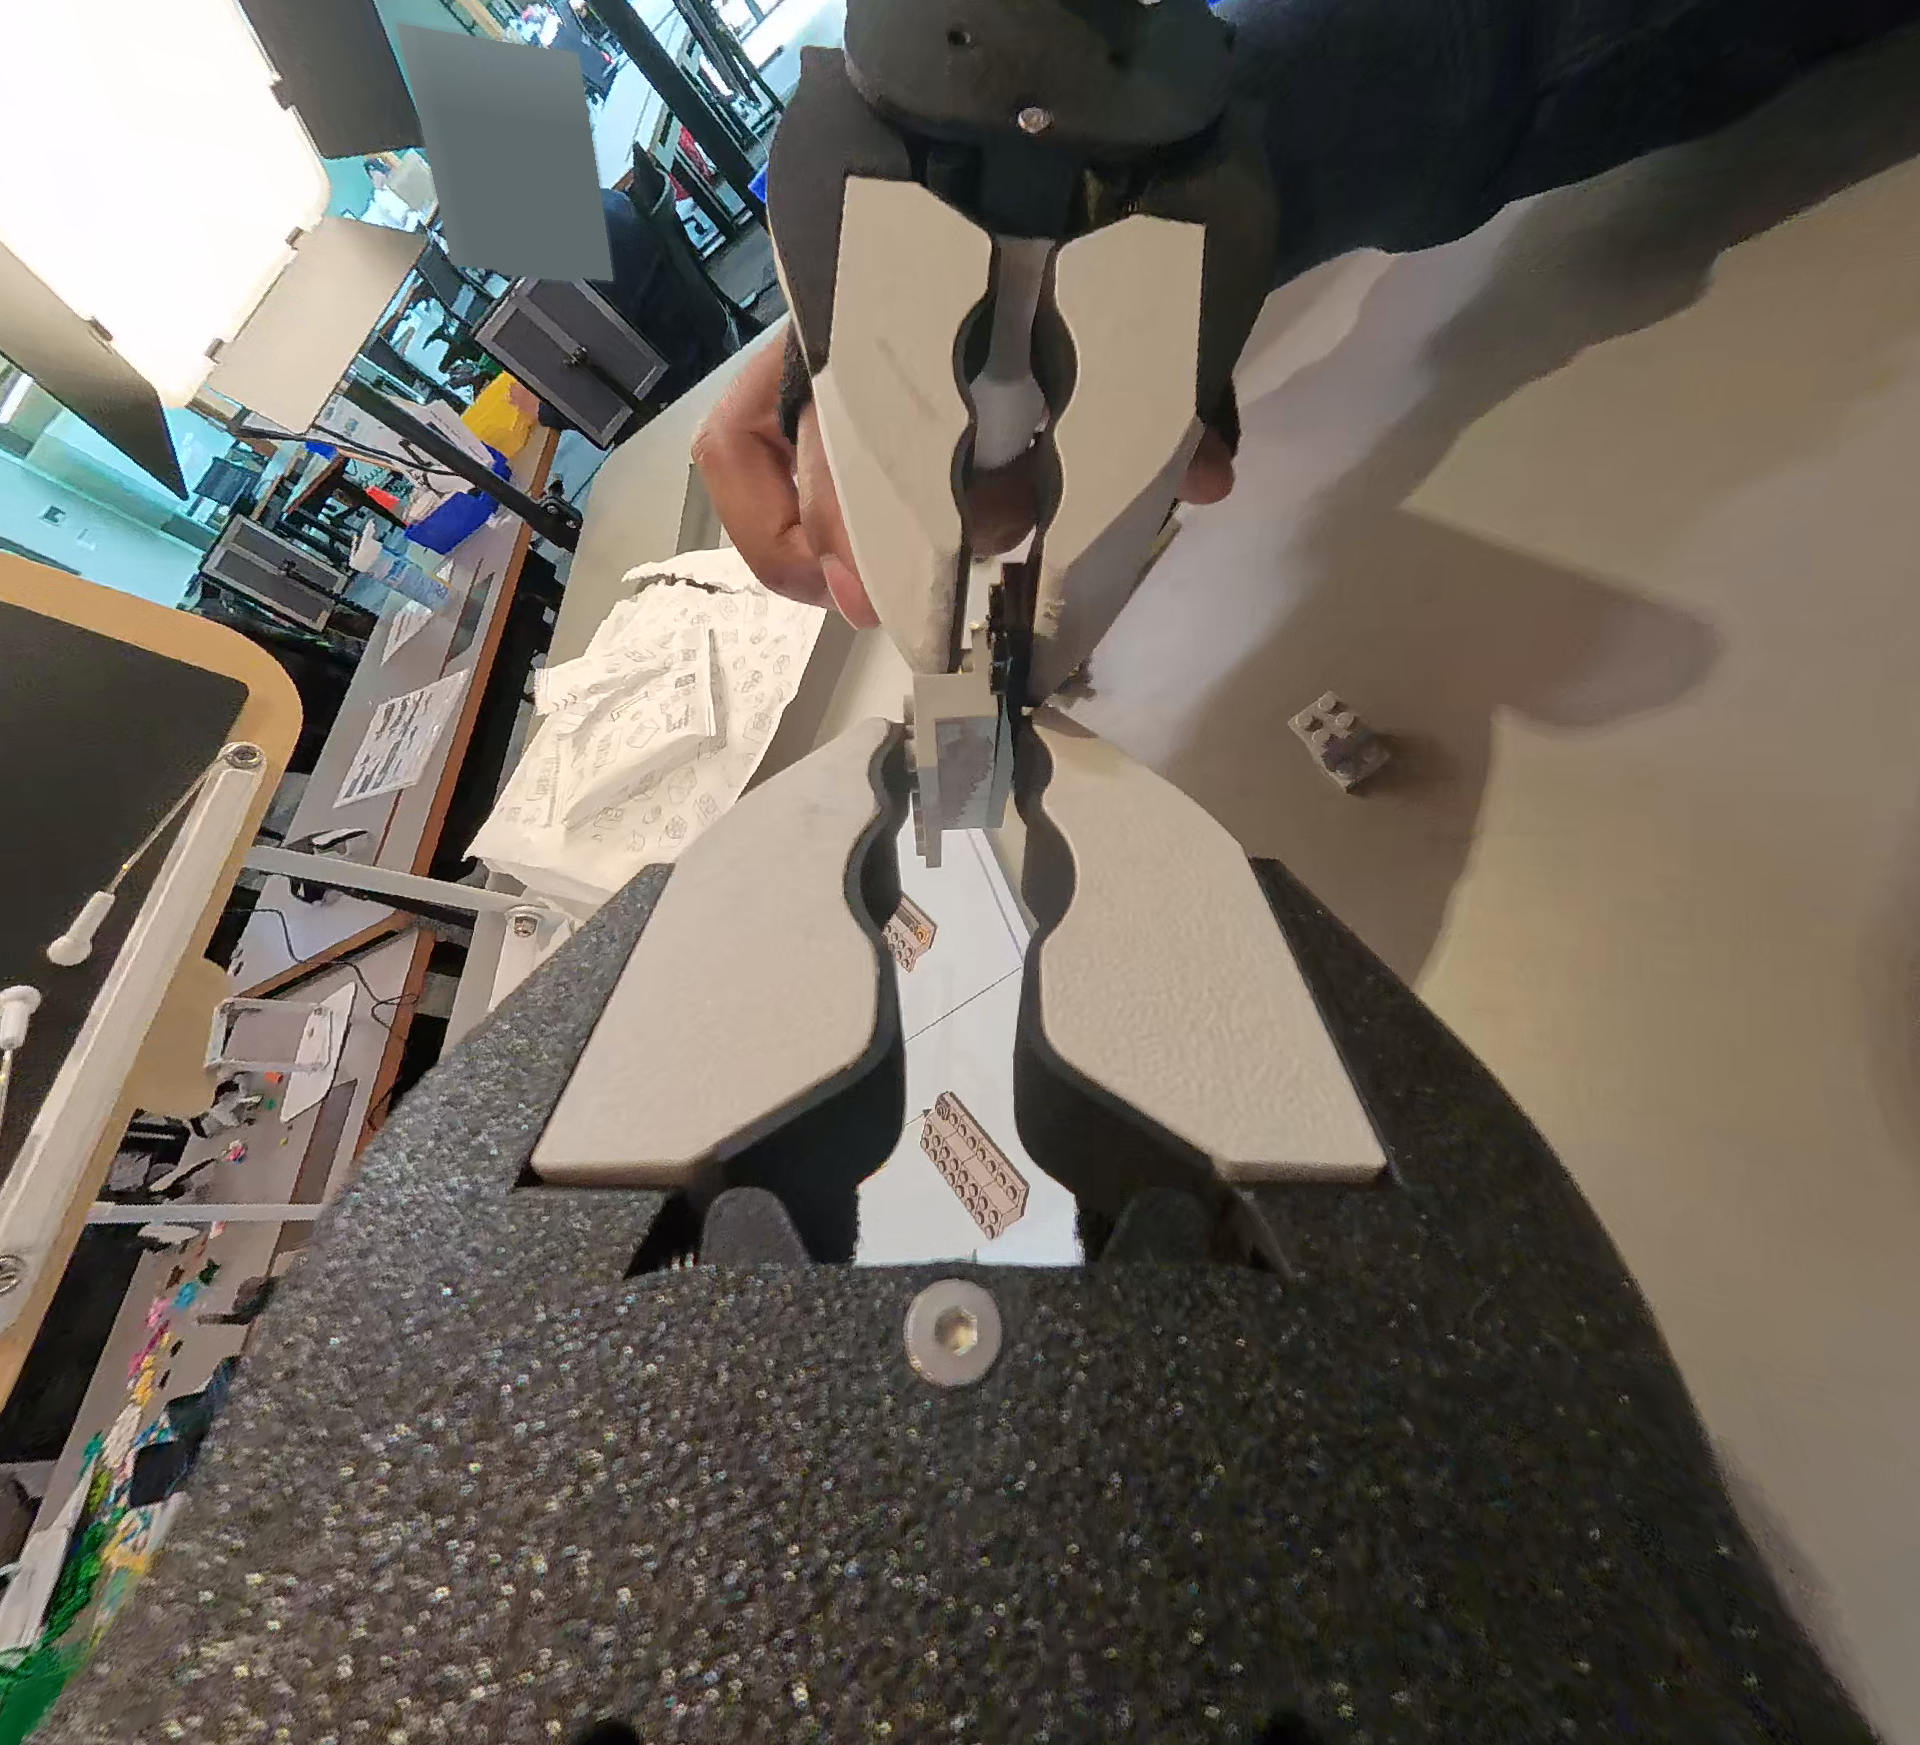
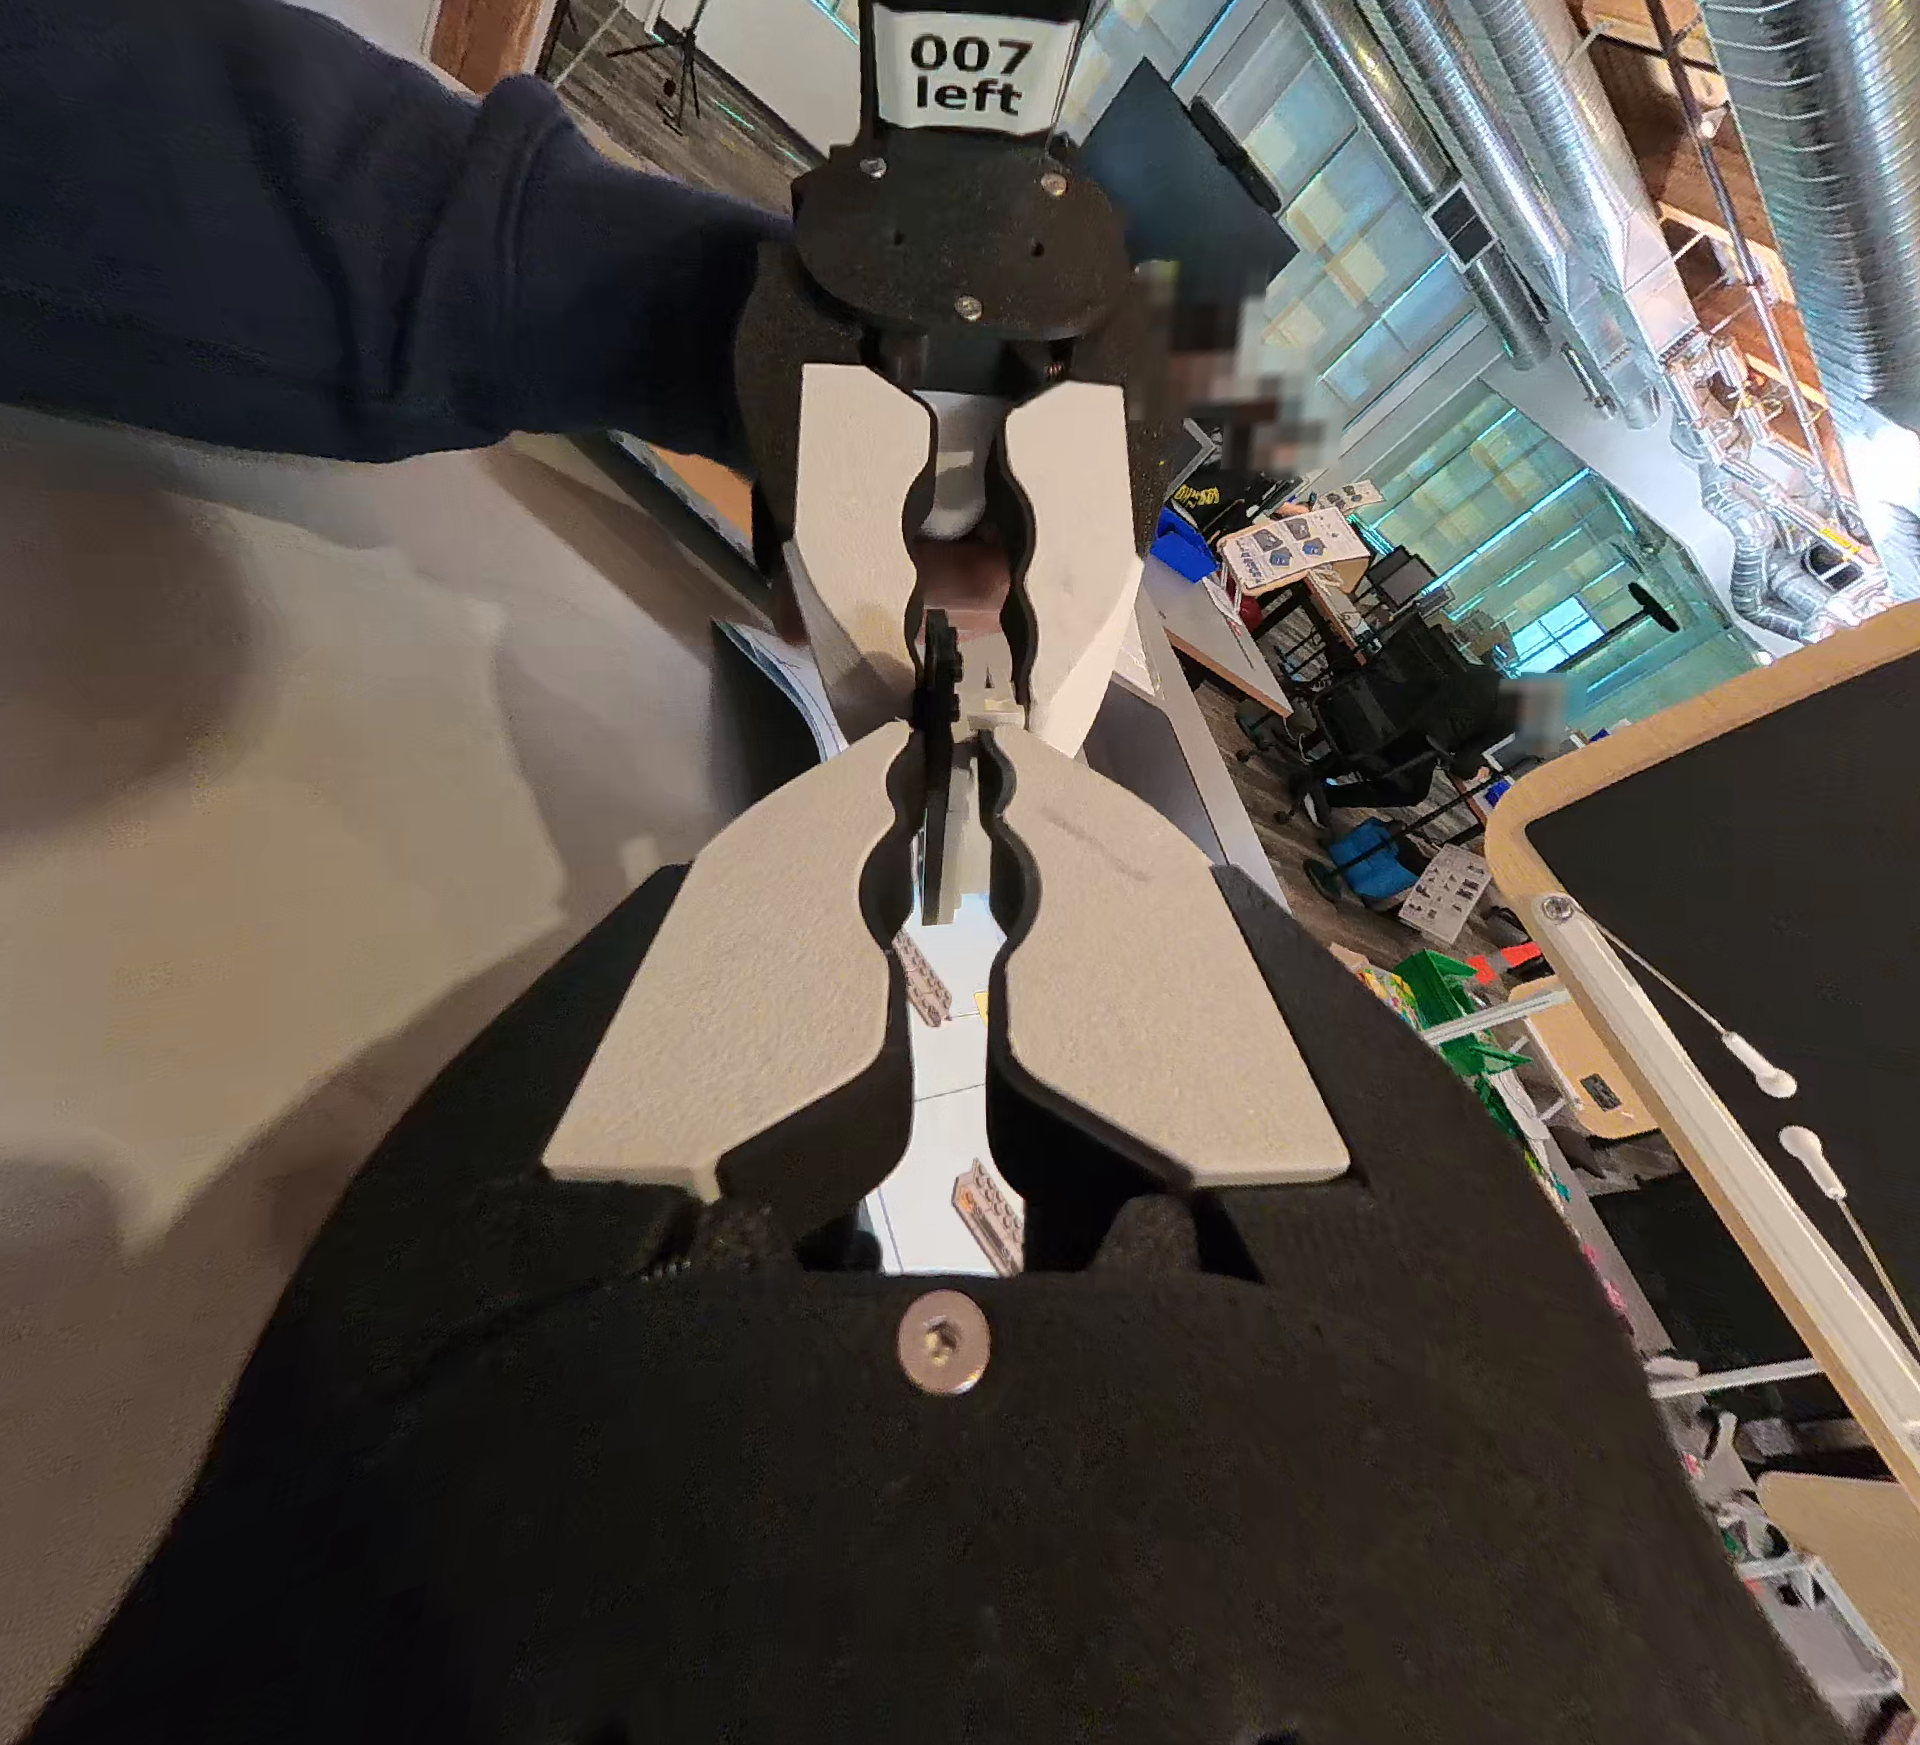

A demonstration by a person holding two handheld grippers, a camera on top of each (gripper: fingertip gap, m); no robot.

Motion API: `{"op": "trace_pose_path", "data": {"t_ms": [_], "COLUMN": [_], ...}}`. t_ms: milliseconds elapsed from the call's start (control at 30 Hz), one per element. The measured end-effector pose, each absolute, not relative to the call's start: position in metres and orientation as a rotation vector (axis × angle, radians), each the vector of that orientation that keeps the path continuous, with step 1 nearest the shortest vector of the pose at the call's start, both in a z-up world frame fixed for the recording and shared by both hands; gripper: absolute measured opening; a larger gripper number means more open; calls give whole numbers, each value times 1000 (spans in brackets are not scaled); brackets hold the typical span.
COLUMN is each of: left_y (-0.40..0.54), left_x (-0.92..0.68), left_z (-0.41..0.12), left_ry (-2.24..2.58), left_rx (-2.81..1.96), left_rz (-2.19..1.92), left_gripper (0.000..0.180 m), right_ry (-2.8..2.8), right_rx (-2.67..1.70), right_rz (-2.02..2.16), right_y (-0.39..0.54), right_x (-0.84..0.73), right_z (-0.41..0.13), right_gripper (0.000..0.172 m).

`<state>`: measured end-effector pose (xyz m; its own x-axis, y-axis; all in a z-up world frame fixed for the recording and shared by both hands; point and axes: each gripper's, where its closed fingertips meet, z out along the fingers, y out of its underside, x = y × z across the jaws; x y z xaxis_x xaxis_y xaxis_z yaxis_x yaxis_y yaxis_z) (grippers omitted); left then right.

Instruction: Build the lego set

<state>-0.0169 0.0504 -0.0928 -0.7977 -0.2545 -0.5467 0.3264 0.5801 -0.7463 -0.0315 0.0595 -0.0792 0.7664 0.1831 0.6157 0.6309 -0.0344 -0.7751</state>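
Left wrist view — left gripper point(image 1: 961, 760) clamps grey brick assembly point(image 1: 961, 776); right gripper point(image 1: 997, 646) pinches black plate point(image 1: 1008, 646).

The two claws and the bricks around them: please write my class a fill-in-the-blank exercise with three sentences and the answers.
1. The two claws meet tip to tip around a small build of grey and ____ bricks.
2. A loose grey brick lies on the ____ table.
3. The person's sleeve is dark ____.

Missing words: black; beige; blue

Speckled black tool point(image 1: 961, 739) bodies, pale grey wavy-edged fingers point(image 1: 748, 947), silver screw point(image 1: 948, 1332), navy sleeve point(image 2: 260, 241), white labels point(image 2: 968, 72)
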Motion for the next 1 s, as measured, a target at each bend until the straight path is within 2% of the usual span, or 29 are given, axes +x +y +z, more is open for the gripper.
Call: {"op": "trace_pose_path", "data": {"t_ms": [667,800,1000], "left_y": [48,58,56], "left_x": [-17,-15,-18], "left_z": [-81,-77,-73], "left_ry": [2098,2056,2043], "left_rx": [60,24,38], "left_rz": [-1311,-1346,-1399], "left_gripper": [19,19,19], "right_ry": [-616,-572,-590], "right_rx": [-1562,-1572,-1602], "right_rz": [-370,-344,-348], "right_y": [58,54,56], "right_x": [-30,-23,-25], "right_z": [-67,-66,-72], "right_gripper": [8,22,17]}}
